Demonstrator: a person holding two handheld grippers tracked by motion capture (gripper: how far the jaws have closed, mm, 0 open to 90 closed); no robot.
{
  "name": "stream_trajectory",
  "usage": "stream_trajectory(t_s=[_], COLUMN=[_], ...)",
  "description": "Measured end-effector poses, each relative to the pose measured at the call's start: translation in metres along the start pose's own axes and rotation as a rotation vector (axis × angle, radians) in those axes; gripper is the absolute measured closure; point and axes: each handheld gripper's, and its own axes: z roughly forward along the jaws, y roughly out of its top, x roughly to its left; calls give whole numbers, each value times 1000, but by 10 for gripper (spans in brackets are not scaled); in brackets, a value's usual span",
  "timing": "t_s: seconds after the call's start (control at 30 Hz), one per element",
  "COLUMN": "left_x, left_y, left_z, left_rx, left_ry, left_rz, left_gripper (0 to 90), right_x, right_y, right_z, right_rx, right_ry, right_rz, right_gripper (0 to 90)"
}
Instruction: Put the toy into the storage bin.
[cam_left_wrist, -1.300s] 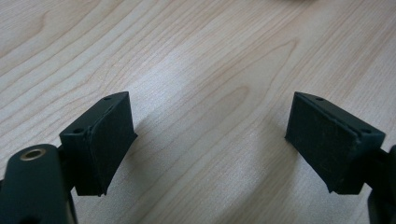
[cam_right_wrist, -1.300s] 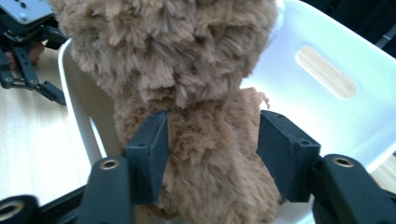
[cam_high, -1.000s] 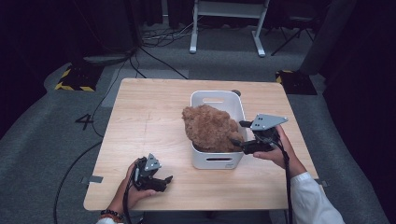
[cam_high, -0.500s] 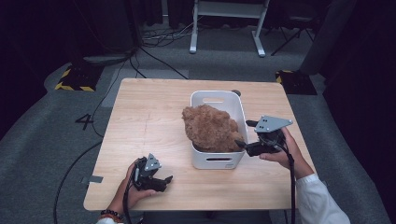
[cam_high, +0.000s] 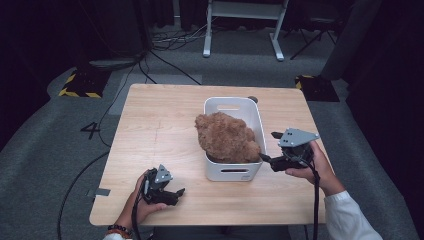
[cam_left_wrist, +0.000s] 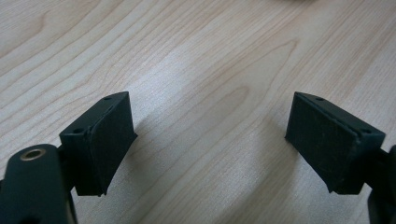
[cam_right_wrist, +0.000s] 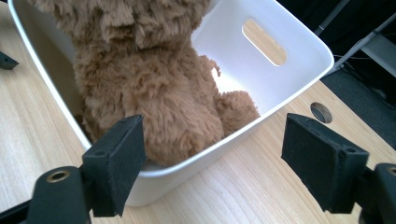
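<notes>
— Where's the toy?

— The brown plush toy (cam_high: 227, 137) sits in the white bin (cam_high: 257, 125) on the table (cam_high: 155, 130), bulging over the bin's left rim.

— And the grippers?

— The right gripper (cam_high: 270, 148) is just beside the bin's right wall, jaws wide apart, holding nothing. The left gripper (cam_high: 174, 192) rests low over bare wood near the front edge, also spread and empty.

— Any risk?

— I'd judge the bin light; a jaw catching its rim could drag or tip it, spilling the toy.

A wooden table (cam_high: 165, 130) stands on grey carpet (cam_high: 45, 150) in a dark room.
</notes>
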Motion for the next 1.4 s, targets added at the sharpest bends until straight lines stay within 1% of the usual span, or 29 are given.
stream_trajectory(t_s=[0.07, 0.1, 0.2, 0.47, 0.63, 0.7, 0.87, 0.93, 1.1, 1.13, 1.23, 1.4], left_x=[0, 0, 0, 0, 0, 0, 0, 0, 0, 0, 0, 0], left_y=[0, 0, 0, 0, 0, 0, 0, 0, 0, 0, 0, 0], left_z=[0, 0, 0, 0, 0, 0, 0, 0, 0, 0, 0, 0], left_rx=[0, 0, 0, 0, 0, 0, 0, 0, 0, 0, 0, 0], left_ry=[0, 0, 0, 0, 0, 0, 0, 0, 0, 0, 0, 0], left_rz=[0, 0, 0, 0, 0, 0, 0, 0, 0, 0, 0, 0], left_gripper=[153, 154, 154, 153, 153, 153, 153, 153, 153, 154, 153, 153], right_x=[0, -1, -3, -5, -5, -6, -5, -5, -5, -5, -4, -4], right_y=[-1, -4, -7, -16, -22, -24, -29, -33, -37, -39, -43, -49], right_z=[-2, -5, -9, -16, -16, -17, -16, -15, -14, -13, -11, -9], right_rx=[2, -5, -5, -2, 25, 22, 40, 46, 54, 67, 80, 91], right_ry=[-6, -10, -22, -28, -44, -39, -45, -63, -56, -62, -62, -59], right_rz=[1, 16, 16, 26, 14, 25, 21, 21, 23, 21, 18, 25], right_gripper=[215, 215, 212, 211, 211, 211, 211, 212, 212, 212, 212, 214])
